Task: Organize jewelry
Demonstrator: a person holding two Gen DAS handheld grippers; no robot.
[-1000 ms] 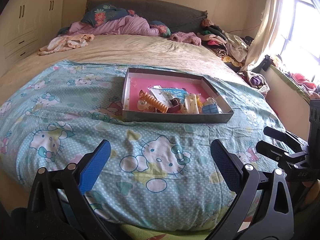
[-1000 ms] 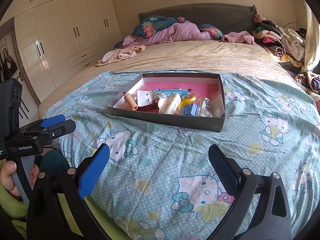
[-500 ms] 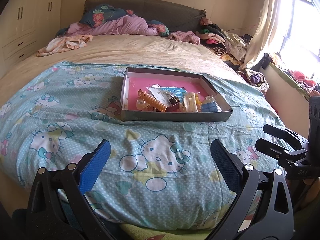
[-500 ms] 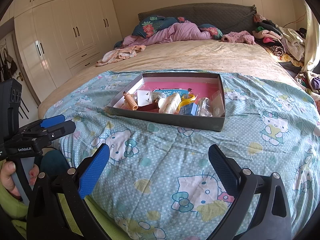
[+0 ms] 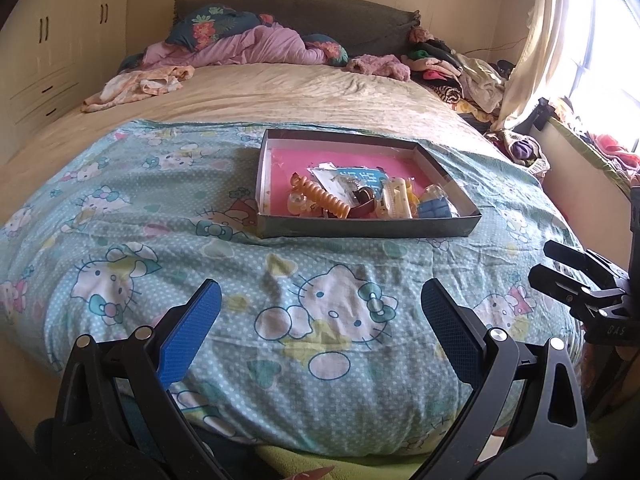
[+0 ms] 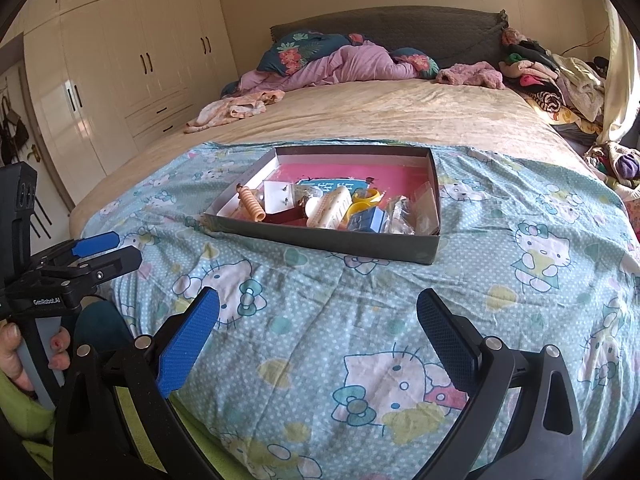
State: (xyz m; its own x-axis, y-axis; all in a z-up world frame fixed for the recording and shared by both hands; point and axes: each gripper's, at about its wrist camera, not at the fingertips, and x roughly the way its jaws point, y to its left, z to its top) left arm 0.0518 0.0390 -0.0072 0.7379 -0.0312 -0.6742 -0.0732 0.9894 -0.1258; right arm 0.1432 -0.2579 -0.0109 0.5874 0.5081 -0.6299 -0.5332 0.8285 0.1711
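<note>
Left gripper [image 5: 318,312]: jaws spread wide, holding nothing, hovering over Hello Kitty blanket [image 5: 160,216]. Right gripper [image 6: 316,316]: likewise spread, holding nothing. Shallow grey box [image 6: 435,200], pink floor, sits on blanket at 12 o'clock from both grippers, well apart. Inside, crowded toward near wall: orange spiral hair tie [image 5: 326,197], cream hair clip [image 6: 332,209], yellow ring [image 6: 366,198], blue printed card [image 5: 360,178], writing illegible. Left gripper body reads "GenRobot.AI" in right wrist view.
</note>
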